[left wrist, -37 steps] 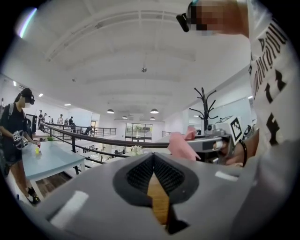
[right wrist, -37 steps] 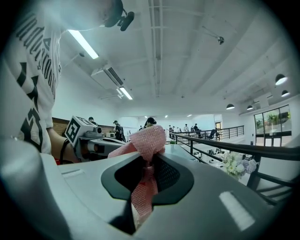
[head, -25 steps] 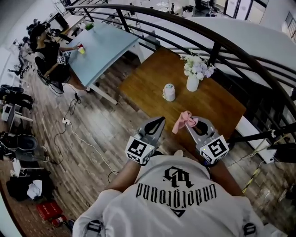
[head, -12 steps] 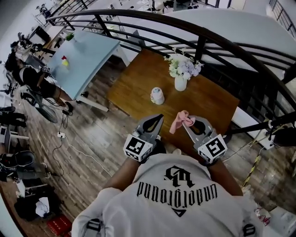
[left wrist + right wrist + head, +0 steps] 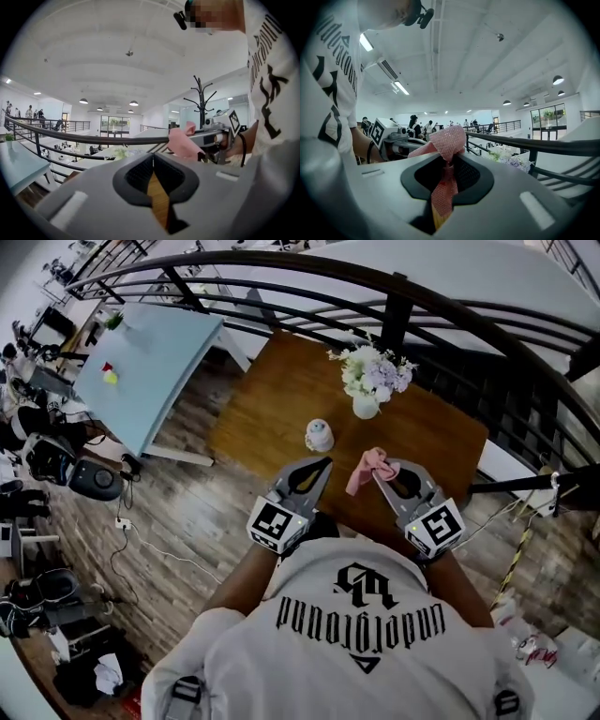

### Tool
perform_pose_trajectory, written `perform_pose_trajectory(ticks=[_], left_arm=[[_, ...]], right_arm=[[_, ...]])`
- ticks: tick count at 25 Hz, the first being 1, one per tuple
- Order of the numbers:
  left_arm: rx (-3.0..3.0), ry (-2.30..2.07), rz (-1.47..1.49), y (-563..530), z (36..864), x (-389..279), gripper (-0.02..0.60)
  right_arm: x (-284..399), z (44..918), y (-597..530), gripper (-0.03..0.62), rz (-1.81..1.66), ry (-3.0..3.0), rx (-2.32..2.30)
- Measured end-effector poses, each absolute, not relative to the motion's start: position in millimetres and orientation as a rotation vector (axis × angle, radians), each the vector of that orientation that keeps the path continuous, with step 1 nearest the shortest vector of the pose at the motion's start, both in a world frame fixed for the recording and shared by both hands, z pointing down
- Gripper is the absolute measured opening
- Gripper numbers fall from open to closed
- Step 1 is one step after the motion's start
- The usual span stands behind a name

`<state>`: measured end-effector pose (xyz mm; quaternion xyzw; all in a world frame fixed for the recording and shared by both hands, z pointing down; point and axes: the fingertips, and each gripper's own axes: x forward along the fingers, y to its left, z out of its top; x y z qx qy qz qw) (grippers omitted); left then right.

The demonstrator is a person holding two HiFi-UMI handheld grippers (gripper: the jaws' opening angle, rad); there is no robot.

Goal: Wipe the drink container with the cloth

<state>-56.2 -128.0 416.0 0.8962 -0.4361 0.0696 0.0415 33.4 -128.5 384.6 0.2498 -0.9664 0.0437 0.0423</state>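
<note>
A small white drink container (image 5: 319, 435) stands upright on the brown wooden table (image 5: 281, 399), ahead of both grippers. My right gripper (image 5: 378, 465) is shut on a pink cloth (image 5: 367, 469), which bunches above the jaw tips (image 5: 445, 140) and hangs down between them. My left gripper (image 5: 327, 463) is shut with nothing in it, its jaws meeting in a thin line (image 5: 153, 161). Both grippers are held close to my chest above the table's near edge, short of the container. In the left gripper view the pink cloth (image 5: 183, 143) shows to the right.
A white vase of pale flowers (image 5: 367, 381) stands behind the container. A dark metal railing (image 5: 394, 296) runs past the table's far side. A light blue table (image 5: 141, 362) stands at the left, cables and bags lie on the wood floor (image 5: 122, 521).
The view has shifted: the table and container now sit closer below the grippers and the people at the blue table have slid out of view. Both grippers hold their pose, cloth still gripped.
</note>
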Motion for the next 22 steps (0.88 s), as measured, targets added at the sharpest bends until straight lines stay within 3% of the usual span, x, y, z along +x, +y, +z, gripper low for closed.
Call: perform_pose_trajectory(ticks=[14, 22], left_arm=[[2.797, -1.088, 0.332, -202.0, 470.3, -109.3, 0.068], [2.809, -0.938, 0.436, -231.1, 522.6, -109.0, 0.182]], right_arm=[[-19.7, 440.7, -195.8, 0.049, 0.283, -2.833, 0.901], [-24.6, 477.3, -222.2, 0.05, 0.357, -2.75, 0.963]])
